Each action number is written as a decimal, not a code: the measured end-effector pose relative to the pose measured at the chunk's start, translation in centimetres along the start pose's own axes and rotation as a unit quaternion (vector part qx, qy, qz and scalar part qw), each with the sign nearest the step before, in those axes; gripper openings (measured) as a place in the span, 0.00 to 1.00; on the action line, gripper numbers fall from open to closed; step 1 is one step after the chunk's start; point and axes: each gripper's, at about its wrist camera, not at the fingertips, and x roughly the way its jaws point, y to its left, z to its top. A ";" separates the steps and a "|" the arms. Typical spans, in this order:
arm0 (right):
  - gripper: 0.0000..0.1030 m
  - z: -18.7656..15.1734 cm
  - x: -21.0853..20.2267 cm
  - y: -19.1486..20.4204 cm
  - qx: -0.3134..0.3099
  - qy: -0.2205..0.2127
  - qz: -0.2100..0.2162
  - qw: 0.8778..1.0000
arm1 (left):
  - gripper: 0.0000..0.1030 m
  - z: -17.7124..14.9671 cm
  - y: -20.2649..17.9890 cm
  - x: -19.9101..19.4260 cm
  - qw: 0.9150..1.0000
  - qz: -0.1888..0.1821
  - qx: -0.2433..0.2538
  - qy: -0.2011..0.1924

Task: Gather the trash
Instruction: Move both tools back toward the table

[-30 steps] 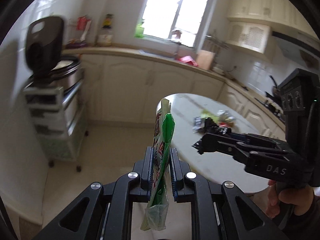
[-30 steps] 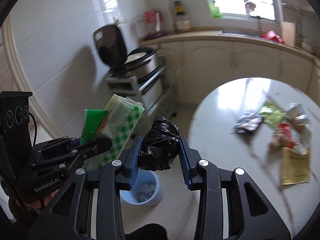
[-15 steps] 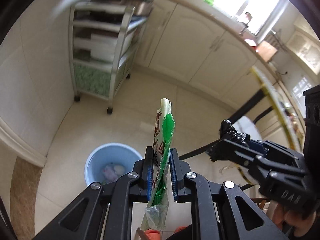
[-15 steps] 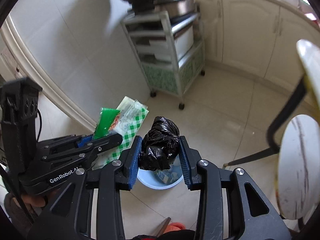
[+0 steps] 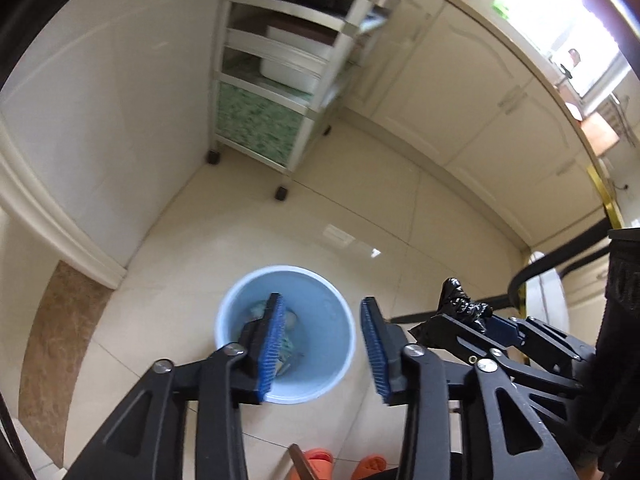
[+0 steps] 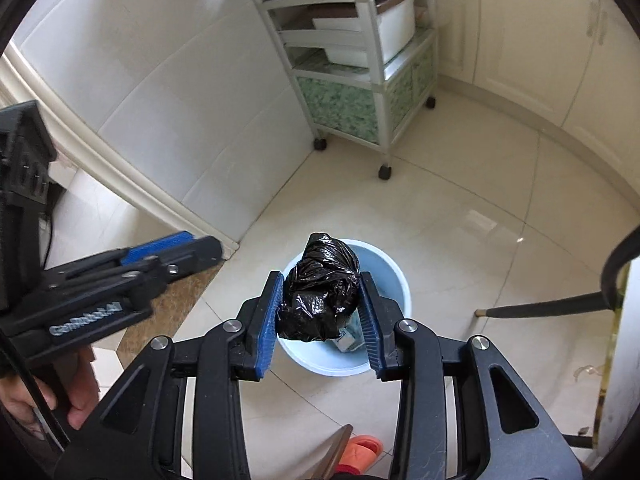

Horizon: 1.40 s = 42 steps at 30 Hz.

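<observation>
So the left gripper (image 5: 322, 344) just opened its jaws over the blue bin (image 5: 338, 320), nothing between them now. Right gripper (image 6: 320, 314) is clamped on the black bag (image 6: 320, 290), bin rim at 12 o'clock behind it. That drop is left.

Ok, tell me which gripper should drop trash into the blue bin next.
Right. The right gripper holds the black bag directly above the blue bin, so opening should drop it in. The left gripper, whose jaws have just been opening, is empty.
</observation>
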 end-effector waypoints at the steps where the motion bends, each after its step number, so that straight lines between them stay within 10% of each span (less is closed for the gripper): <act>1: 0.37 0.0 0.1 0.3 -0.002 -0.001 0.003 1.000 | 0.45 -0.2 0.1 -0.7 1.000 0.009 -0.001 -0.007; 4: 0.41 0.2 0.0 1.2 -0.009 -0.011 0.010 1.000 | 0.53 -2.8 -0.1 -3.5 0.999 0.030 0.004 -0.029; 6: 0.63 0.3 -0.5 1.7 -0.011 -0.018 0.000 1.000 | 0.57 -3.7 -0.9 -4.9 0.999 0.034 0.007 -0.041; 11: 0.65 0.5 -3.6 2.0 -0.011 -0.057 -0.013 0.998 | 0.59 -5.4 -2.8 -8.2 0.997 0.023 0.015 -0.069; 26: 0.92 -5.2 -28.2 -2.8 0.028 -0.265 -0.166 0.950 | 0.86 -10.4 -19.8 -18.7 0.964 -0.069 0.168 -0.196; 36: 1.00 -13.4 -40.4 -13.5 0.121 -0.303 -0.267 0.907 | 0.95 -11.9 -35.6 -16.2 0.932 -0.135 0.279 -0.188; 42: 1.00 -16.9 -43.6 -20.3 0.175 -0.292 -0.296 0.892 | 0.95 -9.9 -44.6 -11.5 0.921 -0.108 0.339 -0.160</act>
